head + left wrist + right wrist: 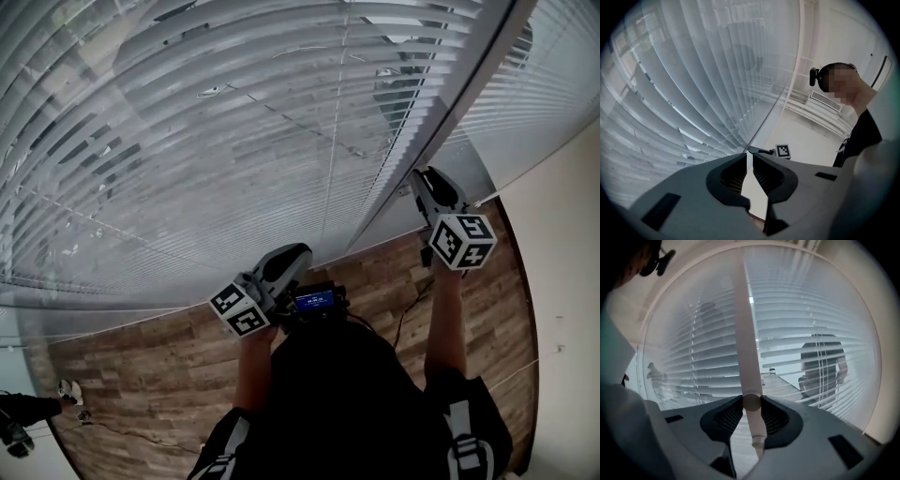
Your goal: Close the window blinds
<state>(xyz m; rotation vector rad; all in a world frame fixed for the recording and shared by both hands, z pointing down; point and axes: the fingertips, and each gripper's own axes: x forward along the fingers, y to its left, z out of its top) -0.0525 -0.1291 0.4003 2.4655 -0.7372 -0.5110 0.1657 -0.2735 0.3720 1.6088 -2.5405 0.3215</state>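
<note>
Two claws are working in front of the window blinds (187, 141), one in each of the person's hands, and each is carrying one cube with black-and-white square markers (461, 241). One pale round wand (745, 333) is hanging down in front of the slats. The blinds are showing as two slatted sections, a wide one on the left and a narrower one (553, 84) on the right, with a pale upright frame (450, 103) standing between them. The slats are lying with gaps between them, and light is passing through. The right claw (751, 401) is clenching the wand near its lower end, both ribbed pads pressing on its sides while the tip is sticking out below the jaws. The left claw (749, 157) is hanging released close to the person's body, its jaws standing only a narrow slit apart with nothing between them. A small screen (314, 300) beside the left claw is glowing blue, but its writing is too small to read. No other lettering is showing.
</note>
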